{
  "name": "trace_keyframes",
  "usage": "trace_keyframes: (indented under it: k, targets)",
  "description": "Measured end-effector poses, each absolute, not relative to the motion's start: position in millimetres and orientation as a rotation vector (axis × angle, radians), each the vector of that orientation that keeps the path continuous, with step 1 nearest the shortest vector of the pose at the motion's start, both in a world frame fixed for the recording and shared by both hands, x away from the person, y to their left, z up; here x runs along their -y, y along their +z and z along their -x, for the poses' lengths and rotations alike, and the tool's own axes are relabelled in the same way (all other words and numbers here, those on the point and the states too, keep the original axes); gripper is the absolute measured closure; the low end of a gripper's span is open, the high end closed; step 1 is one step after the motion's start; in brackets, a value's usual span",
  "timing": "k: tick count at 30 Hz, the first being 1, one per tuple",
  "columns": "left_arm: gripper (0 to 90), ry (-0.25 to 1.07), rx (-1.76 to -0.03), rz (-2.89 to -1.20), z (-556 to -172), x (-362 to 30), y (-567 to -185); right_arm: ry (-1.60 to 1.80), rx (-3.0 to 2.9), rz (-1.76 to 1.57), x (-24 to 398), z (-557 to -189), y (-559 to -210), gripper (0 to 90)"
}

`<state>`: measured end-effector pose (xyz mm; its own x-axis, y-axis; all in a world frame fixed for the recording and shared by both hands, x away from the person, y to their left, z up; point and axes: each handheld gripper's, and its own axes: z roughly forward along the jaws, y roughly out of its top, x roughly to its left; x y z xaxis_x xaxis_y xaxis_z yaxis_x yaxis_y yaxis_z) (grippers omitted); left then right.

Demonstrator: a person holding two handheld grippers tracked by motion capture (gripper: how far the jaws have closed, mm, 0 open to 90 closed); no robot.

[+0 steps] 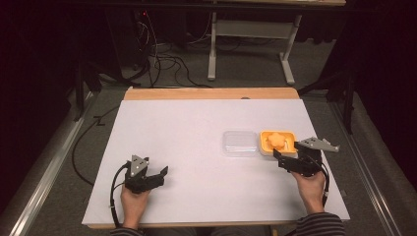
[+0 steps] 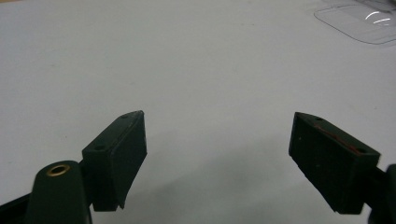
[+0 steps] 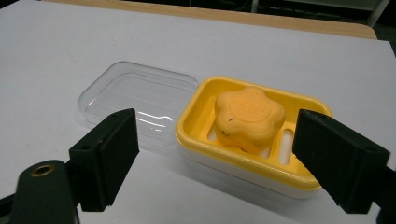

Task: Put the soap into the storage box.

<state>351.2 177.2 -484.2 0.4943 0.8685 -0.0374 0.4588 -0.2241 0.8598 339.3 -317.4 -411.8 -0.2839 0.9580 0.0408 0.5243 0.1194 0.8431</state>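
At the right of the high view, the right claw (image 1: 281, 158) sits just below the yellow soap dish (image 1: 278, 142), its jaws spread wide and holding nothing. In the right claw view the same dish (image 3: 196, 112) lies in the centre of the frame between the two black jaws but beyond them, not touched by either. An orange flower-shaped soap (image 3: 249, 117) rests in the dish on its slotted floor, and the clear plastic lid (image 3: 135, 100) lies flat on the desk just left of the dish, its edge touching or nearly touching the yellow rim; I cannot tell which. In the high view the lid (image 1: 239, 143) appears as a pale rectangle beside the dish, a little right of centre. The left claw (image 1: 160, 177) rests at the lower left of that frame, well apart from the dish, and in the left claw view its jaws also stand wide over the bare white desk (image 2: 187, 70), with a corner of the lid (image 2: 359, 23) at the upper right. The step in hand looks like an approach to the soap or the dish, with nothing yet grasped. The next move likely calls for bringing the right claw forward and down until the jaws straddle the soap, then closing gently, since the soap may be slippery and its lobed shape gives uneven faces.
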Motion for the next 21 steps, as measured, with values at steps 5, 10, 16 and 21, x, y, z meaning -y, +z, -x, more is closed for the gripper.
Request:
trace_keyframes:
  k: [5,10,16,21]
  targets:
    - [19.8,0.584,-1.106,-1.859,-351.3,-177.3,-484.2,1.089,-1.887,-1.399,313.6,-334.8,-411.6,15.1]
    - [19.7,0.584,-1.106,-1.860,-351.3,-177.3,-484.1,1.115,-1.891,-1.382,309.5,-330.0,-410.5,15.7]
    - [19.8,0.584,-1.105,-1.860,-351.4,-177.4,-484.1,1.141,-1.889,-1.369,304.8,-323.2,-410.3,16.5]
    - [19.7,0.583,-1.106,-1.859,-351.2,-177.3,-484.1,1.152,-1.886,-1.372,302.5,-319.5,-410.7,16.6]
